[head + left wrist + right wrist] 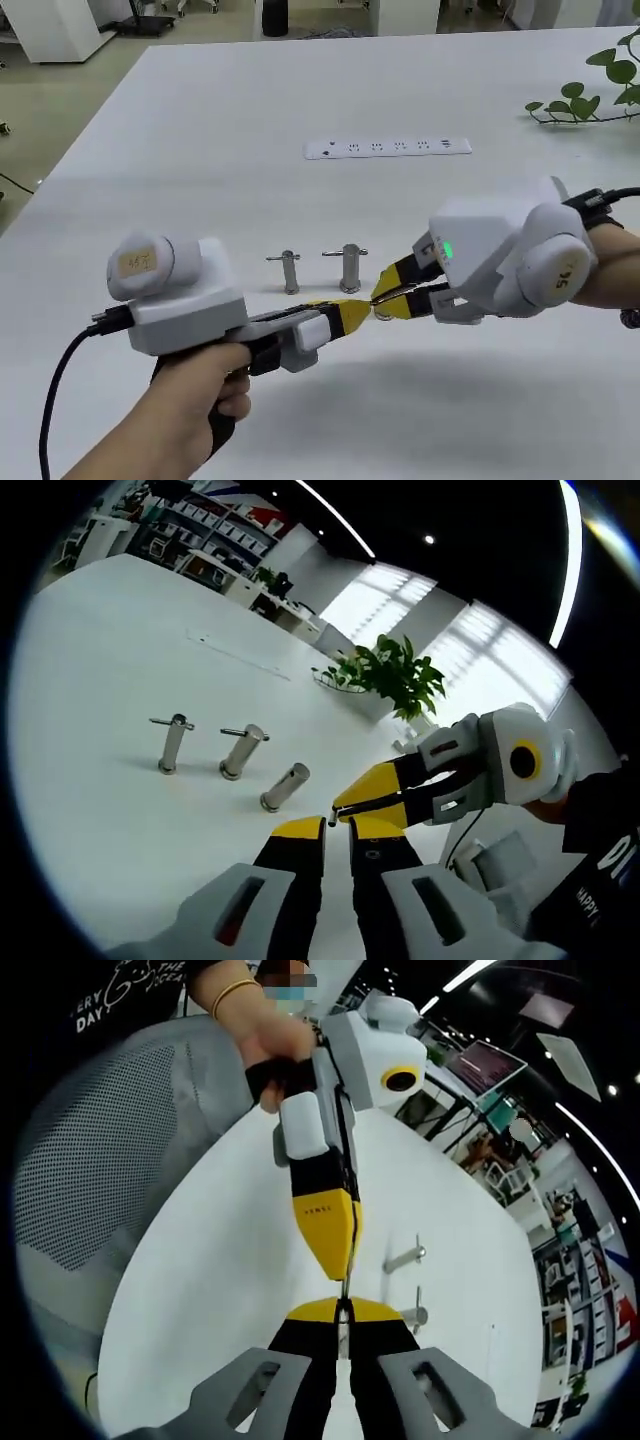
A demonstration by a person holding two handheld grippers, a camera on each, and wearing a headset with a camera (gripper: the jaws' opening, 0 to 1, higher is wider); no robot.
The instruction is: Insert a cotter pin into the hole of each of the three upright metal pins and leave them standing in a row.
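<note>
Tips meeting: right gripper (384,298) fingers pinching cotter pin (344,1285). Left gripper (360,314) fingers nearly together at it, we can't tell grip. Nearest metal pin (285,787) on counter (300,90) just beyond.

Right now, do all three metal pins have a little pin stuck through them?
No, the far pin and middle pin each hold a cotter pin, but the near pin has none.

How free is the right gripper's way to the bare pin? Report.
Probably yes: the bare pin stands on open table just past the right gripper, nothing between. The left gripper meets it tip to tip at the cotter pin.
</note>
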